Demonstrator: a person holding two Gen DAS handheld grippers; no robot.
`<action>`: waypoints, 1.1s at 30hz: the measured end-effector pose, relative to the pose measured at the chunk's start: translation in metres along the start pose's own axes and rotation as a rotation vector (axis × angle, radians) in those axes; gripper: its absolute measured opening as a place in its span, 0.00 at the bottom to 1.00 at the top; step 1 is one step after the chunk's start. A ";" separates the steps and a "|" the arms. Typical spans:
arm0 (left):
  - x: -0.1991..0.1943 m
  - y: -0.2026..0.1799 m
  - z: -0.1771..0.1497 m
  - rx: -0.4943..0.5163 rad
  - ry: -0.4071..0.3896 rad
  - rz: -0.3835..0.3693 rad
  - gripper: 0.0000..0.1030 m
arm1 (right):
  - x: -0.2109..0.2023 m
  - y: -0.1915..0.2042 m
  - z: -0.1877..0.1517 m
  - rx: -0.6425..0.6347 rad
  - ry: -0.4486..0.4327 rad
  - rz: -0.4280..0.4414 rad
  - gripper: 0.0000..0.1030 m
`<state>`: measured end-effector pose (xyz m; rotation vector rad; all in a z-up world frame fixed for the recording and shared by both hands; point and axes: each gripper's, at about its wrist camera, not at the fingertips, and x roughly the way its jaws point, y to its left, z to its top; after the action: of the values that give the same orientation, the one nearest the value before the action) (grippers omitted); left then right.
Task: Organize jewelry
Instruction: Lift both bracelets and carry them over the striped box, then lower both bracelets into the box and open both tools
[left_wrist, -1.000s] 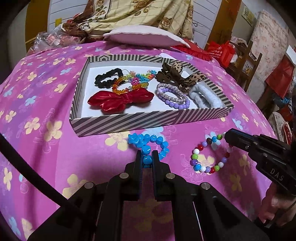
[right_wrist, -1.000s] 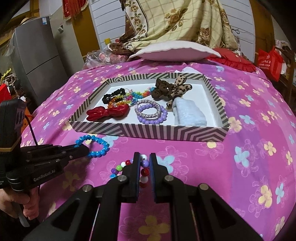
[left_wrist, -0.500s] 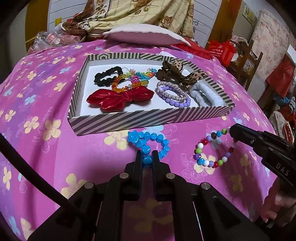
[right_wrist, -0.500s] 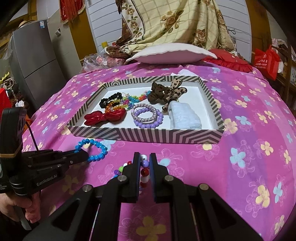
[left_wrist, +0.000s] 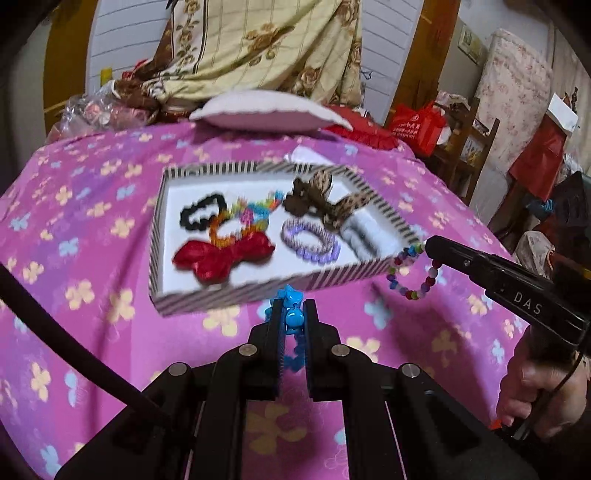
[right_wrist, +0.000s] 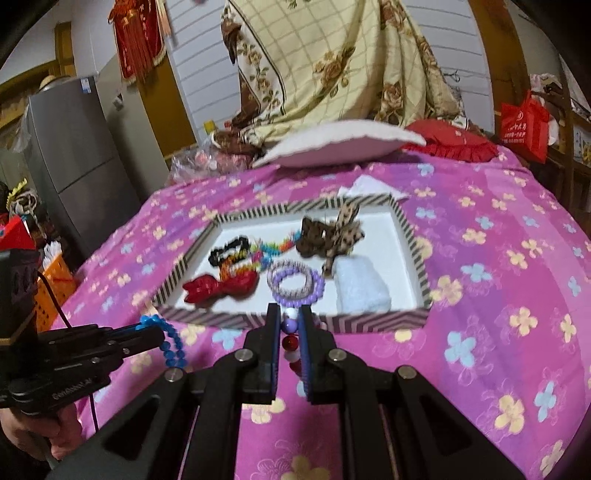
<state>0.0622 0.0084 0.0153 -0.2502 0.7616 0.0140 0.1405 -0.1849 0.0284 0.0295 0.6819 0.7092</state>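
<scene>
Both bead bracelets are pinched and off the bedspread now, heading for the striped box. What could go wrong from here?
1. The left gripper pinches the blue bead bracelet by only a bead or two; it may slip out.
2. The multicoloured bead bracelet dangles from the right gripper beside the near wall of the striped cardboard box; its loop could snag the rim.
3. The box is crowded; the red satin bow and purple bead bracelet leave little space.

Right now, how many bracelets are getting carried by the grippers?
2. The blue bead bracelet hangs from the left gripper; the multicolored bead bracelet hangs from the right gripper, both before the striped tray.
</scene>
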 end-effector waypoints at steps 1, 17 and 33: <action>-0.001 0.000 0.006 -0.002 -0.004 0.001 0.04 | -0.003 -0.002 0.005 0.013 -0.012 0.012 0.09; 0.064 0.020 0.118 -0.026 0.018 0.063 0.04 | 0.052 -0.035 0.075 0.080 -0.031 -0.053 0.09; 0.182 0.050 0.147 -0.159 0.150 0.075 0.04 | 0.078 -0.089 0.088 0.169 -0.031 -0.080 0.09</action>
<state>0.2885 0.0761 -0.0180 -0.3770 0.9204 0.1287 0.2878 -0.1886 0.0313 0.1671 0.7076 0.5720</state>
